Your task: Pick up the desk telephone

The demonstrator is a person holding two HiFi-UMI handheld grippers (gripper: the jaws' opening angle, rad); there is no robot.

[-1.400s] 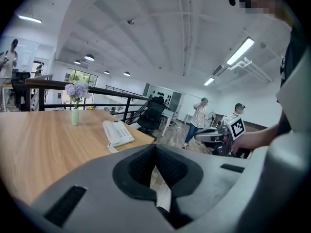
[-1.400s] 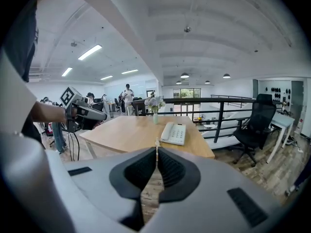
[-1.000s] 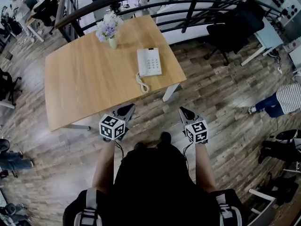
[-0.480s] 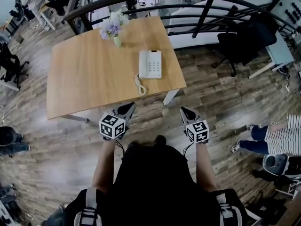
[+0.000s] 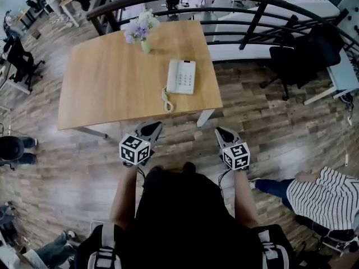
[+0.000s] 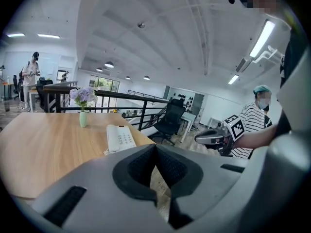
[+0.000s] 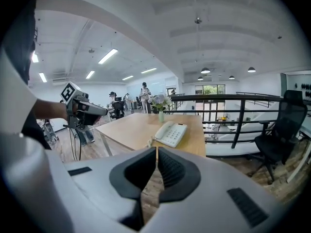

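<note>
A white desk telephone (image 5: 181, 76) with its coiled cord (image 5: 166, 101) lies near the right front corner of a wooden table (image 5: 106, 88). It also shows as the telephone (image 6: 119, 138) in the left gripper view and the telephone (image 7: 170, 133) in the right gripper view. My left gripper (image 5: 153, 129) is shut and empty, hovering just short of the table's front edge. My right gripper (image 5: 220, 131) is shut and empty too, over the floor to the right of the table's corner. Both stand well short of the telephone.
A vase of purple flowers (image 5: 141, 32) stands at the table's far edge. A black railing (image 5: 235, 7) runs behind the table, with a black office chair (image 5: 303, 55) to the right. A person in a striped shirt (image 5: 320, 198) is at the lower right, other people at the left.
The table and telephone have shifted right and slightly nearer in the head view as I stepped along. Both grippers stay shut at the same spacing. The striped-shirt person has moved into the lower right.
</note>
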